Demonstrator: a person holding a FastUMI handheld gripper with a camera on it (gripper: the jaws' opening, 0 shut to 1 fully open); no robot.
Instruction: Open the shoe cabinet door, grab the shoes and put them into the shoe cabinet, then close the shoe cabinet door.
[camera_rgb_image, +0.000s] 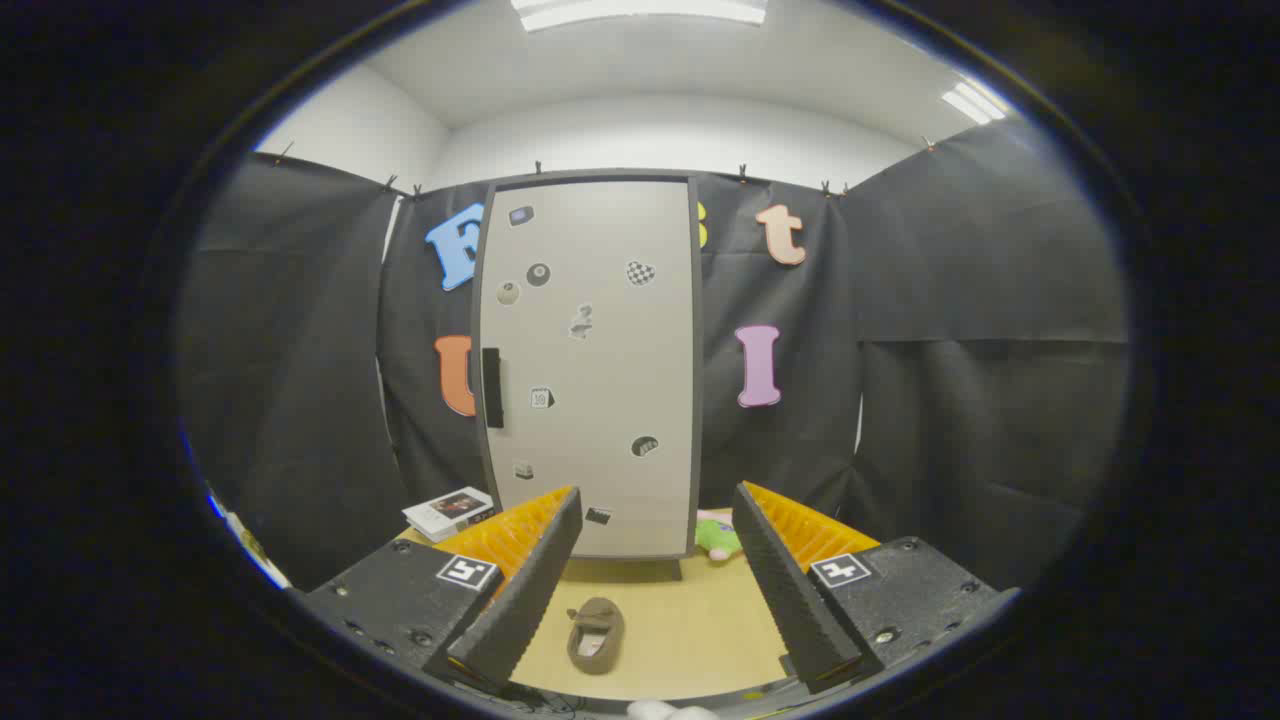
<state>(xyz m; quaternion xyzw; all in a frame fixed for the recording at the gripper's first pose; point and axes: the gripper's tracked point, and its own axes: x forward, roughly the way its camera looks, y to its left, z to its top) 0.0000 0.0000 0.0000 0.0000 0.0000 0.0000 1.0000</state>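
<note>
We see the gripper (655, 530) held wide open over a pale wooden table (700, 630), its two ridged, wedge-shaped fingers (530, 580) spread far apart and holding nothing. Between them, near us, lies one shoe (596, 634): a soft, brown, slipper-like thing with a rounded toe, lying flat on the table, apart from both fingers.

Beyond the fingers stands the cabinet (590, 370), tall and narrow, with a smooth, matte light-grey door inside a dark frame. The door is shut. On its left edge sits one dark, upright bar handle (492, 388). We count about nine small stickers (640, 272) scattered over the door, round, heart-shaped and square; what they depict is too small to tell.

To the left of the cabinet's foot one flat white box (450, 513) lies on the table, partly behind the left finger. To the right of the foot a soft green and pink plush toy (718, 537) lies against the cabinet's base, partly behind the right finger.

There is bare table between the shoe and the cabinet, and the near edge of the table runs just below the shoe. Black cloth (960, 380) hangs in creased panels on the left, the far side and the right, closing in the table; on the far side it stands just behind the cabinet. Above it are a white wall and two ceiling lights (640, 10).
</note>
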